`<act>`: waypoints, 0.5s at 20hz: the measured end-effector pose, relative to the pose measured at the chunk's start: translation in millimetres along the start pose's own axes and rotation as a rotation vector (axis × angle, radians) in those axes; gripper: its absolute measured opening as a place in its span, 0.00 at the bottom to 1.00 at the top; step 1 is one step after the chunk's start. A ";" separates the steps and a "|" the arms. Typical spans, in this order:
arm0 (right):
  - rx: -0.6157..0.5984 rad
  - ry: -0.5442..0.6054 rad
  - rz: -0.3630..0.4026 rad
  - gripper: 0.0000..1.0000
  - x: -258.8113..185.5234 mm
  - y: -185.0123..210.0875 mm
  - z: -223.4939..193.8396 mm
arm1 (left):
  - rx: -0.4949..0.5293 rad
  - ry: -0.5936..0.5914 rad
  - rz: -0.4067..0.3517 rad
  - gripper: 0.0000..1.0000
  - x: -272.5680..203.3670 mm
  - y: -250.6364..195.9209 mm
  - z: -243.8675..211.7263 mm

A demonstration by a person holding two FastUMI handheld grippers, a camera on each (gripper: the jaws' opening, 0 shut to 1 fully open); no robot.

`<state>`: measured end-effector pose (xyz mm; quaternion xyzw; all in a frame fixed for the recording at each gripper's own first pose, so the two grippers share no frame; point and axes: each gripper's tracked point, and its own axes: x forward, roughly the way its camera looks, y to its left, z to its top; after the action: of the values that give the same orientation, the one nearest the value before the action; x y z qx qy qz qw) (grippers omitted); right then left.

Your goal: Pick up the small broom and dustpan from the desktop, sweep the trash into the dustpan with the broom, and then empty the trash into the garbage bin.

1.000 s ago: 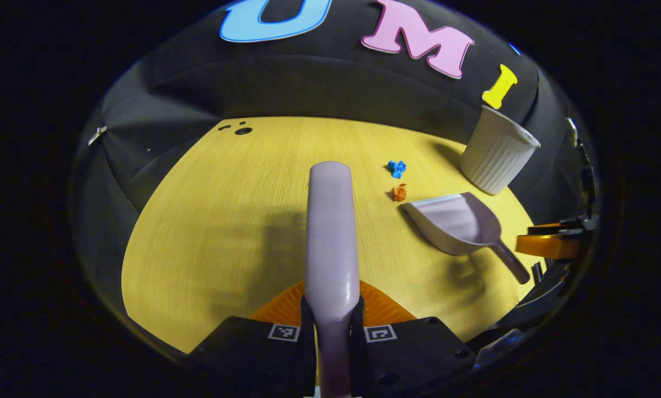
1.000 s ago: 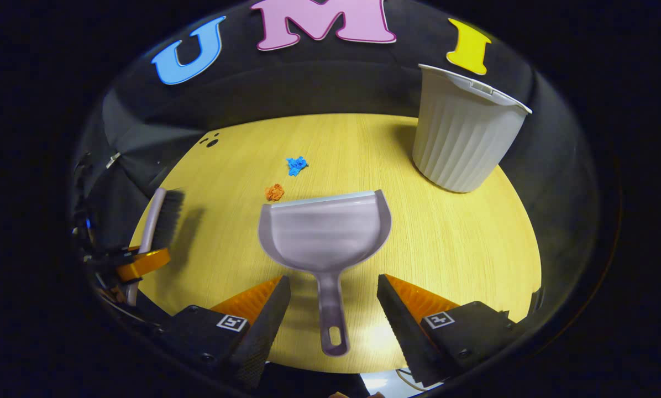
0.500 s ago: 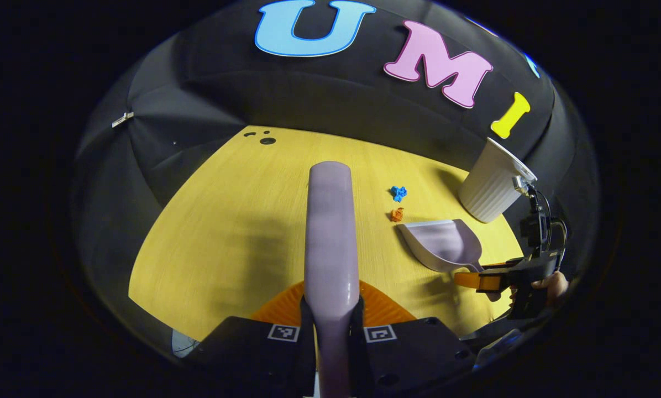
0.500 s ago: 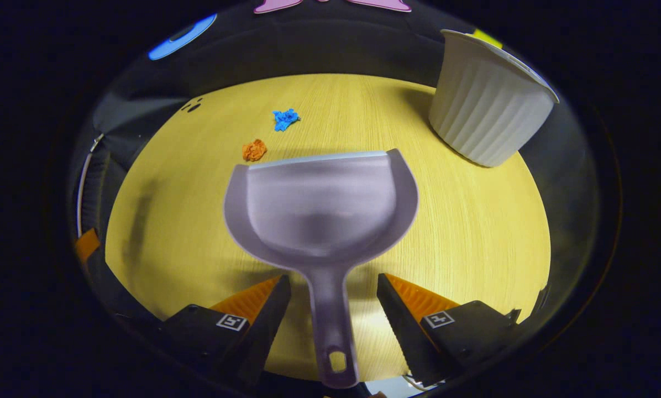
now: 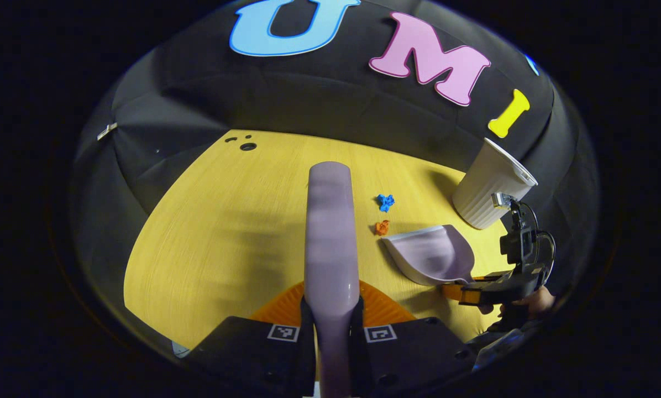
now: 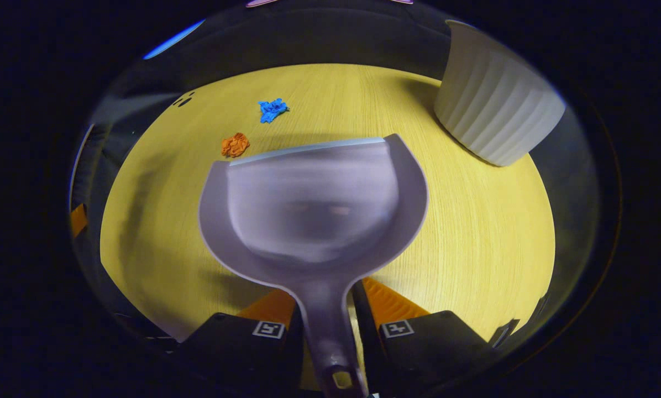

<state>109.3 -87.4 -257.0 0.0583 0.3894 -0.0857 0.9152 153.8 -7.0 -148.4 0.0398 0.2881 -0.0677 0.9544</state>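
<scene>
Both tools look picked up at this point, so the grab step seems basically done. The left gripper [image 5: 331, 309] has its jaws clamped on the broom [image 5: 330, 232] handle, which sticks straight out ahead over the yellow wood surface [image 5: 214, 232]; the bristles aren't visible from here. In the right gripper view, the right gripper [image 6: 330, 326] has its jaws closed against the neck of the dustpan [image 6: 314, 204] handle, one on each side, with the pan's open lip facing the far edge of the surface. I can't tell if the pan is resting flat or lifted a bit.

The trash is two crumpled bits: an orange scrap [image 6: 235, 145] just beside the pan's front left corner, and a blue scrap [image 6: 271, 109] a little farther toward the far edge. The white ribbed garbage bin [image 6: 496, 110] stands near the far right corner.

Next up is probably the sweep: bring the broom round behind the blue scrap, keep the pan lip down on the surface, and drag both bits into it. The orange one sits off to the corner, so the pan may need a nudge left.
</scene>
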 end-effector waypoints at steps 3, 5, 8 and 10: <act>-0.067 -0.012 0.031 0.41 0.1 1.6 1.4 | 0.040 0.031 -0.005 0.29 25.5 -9.9 11.5; -0.082 -0.013 0.051 0.40 1.6 1.7 1.0 | 0.066 0.053 0.005 0.28 48.9 -12.8 20.9; -0.138 -0.014 0.081 0.40 -2.3 -3.3 -0.5 | 0.116 0.086 0.010 0.28 81.8 -16.7 36.2; -0.151 -0.009 0.081 0.36 -3.4 -9.7 -3.5 | 0.163 0.111 0.010 0.28 104.3 -15.7 46.8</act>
<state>102.6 -95.9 -257.3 0.0044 0.3881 -0.0191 0.9214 262.9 -39.0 -168.0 0.1223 0.3338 -0.0837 0.9309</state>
